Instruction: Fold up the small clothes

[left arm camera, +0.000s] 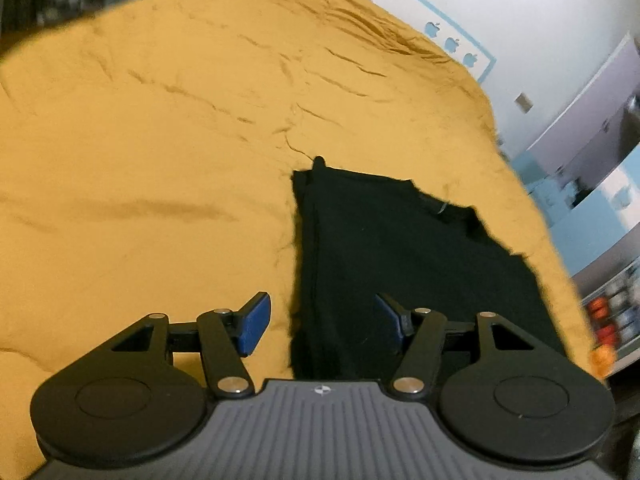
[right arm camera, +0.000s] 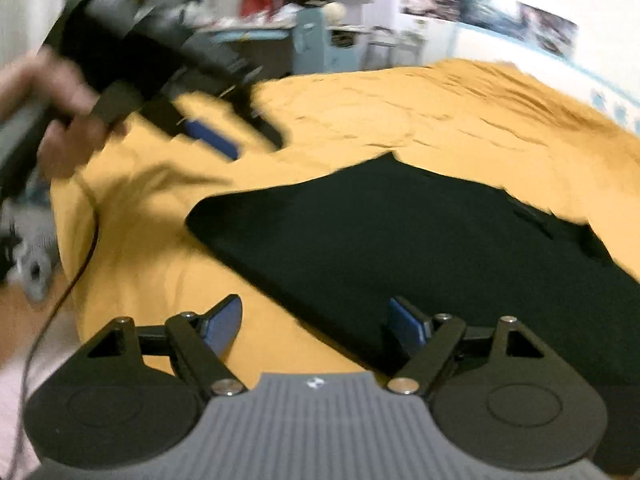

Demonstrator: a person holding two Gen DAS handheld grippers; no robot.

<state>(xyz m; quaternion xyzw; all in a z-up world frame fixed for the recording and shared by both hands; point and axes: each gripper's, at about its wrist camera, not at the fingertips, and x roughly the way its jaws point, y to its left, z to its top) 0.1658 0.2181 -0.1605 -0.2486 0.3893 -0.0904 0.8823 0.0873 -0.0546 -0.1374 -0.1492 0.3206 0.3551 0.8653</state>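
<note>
1. A dark, near-black small cloth garment [left arm camera: 384,256], folded into a long flat panel, lies on the mustard-yellow bedspread [left arm camera: 160,128] near the bed's right edge as the left wrist view shows it; its far end looks uneven, with a stepped outline.
2. The left gripper [left arm camera: 322,324] hovers over the garment's near left edge, jaws apart and empty; one blue pad sits over yellow cloth, the other over dark fabric.
3. The right gripper [right arm camera: 316,324] is also spread wide with nothing between its pads; the garment's near edge runs just beneath it.
4. In the right wrist view a person's hand [right arm camera: 60,120] carries the left gripper above the bedspread, blurred.
5. Risks, as I judge them: a pinch may catch the bedspread along with the garment, dragging both; gripping only the top layer could undo the existing fold; the soft, wrinkled bedding may skew the next crease.
</note>
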